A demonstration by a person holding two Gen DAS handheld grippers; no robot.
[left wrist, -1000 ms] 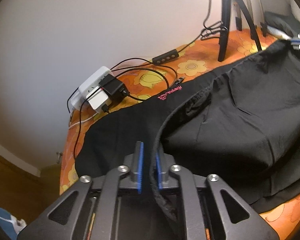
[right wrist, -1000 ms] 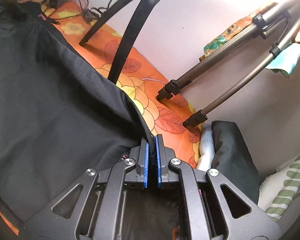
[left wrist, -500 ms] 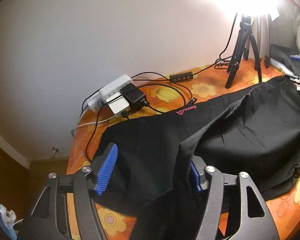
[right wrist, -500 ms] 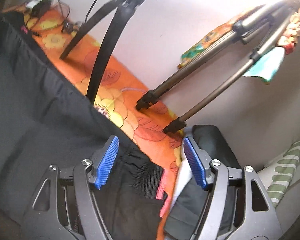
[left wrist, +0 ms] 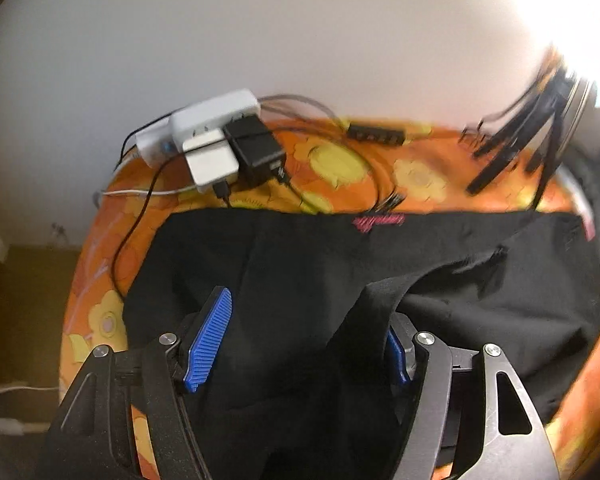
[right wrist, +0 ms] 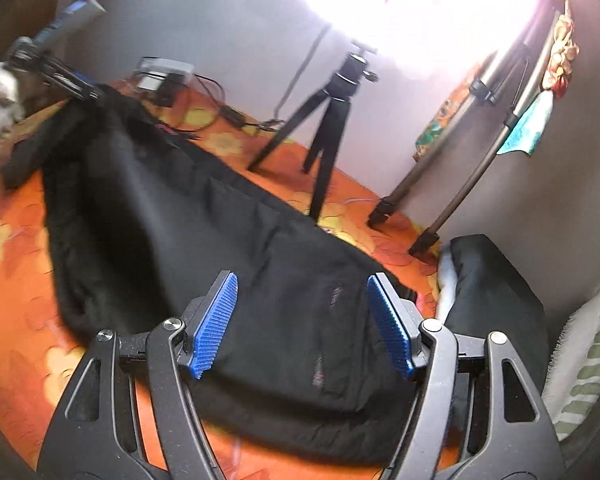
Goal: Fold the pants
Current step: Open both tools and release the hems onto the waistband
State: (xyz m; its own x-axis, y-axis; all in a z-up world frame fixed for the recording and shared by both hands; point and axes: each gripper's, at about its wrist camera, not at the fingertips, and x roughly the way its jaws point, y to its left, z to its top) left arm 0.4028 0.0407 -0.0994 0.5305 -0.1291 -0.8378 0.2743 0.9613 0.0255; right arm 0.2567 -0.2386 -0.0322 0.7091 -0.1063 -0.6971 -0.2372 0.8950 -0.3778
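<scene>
Black pants point(right wrist: 188, 240) lie folded lengthwise on an orange flowered cover point(right wrist: 12, 248), one leg over the other. In the left wrist view the pants point(left wrist: 440, 256) show a pink logo near the far edge. My left gripper point(left wrist: 300, 344) is open; a fold of the black cloth still drapes over its right finger point(left wrist: 396, 356). My right gripper point(right wrist: 304, 324) is open and empty, raised above the waistband end. The left gripper also shows far off in the right wrist view point(right wrist: 66, 78).
A white power strip with chargers point(left wrist: 216, 140) and cables lies beyond the pants. A black tripod point(right wrist: 328, 120) and a larger tripod's legs point(right wrist: 452, 184) stand by the wall. A dark folded garment point(right wrist: 496, 296) and a striped pillow point(right wrist: 588, 344) lie at the right.
Both grippers opened and let go of the pants, then drew back and rose. The pants now lie flat on the cover, with cloth still hanging over my left gripper's right finger.
</scene>
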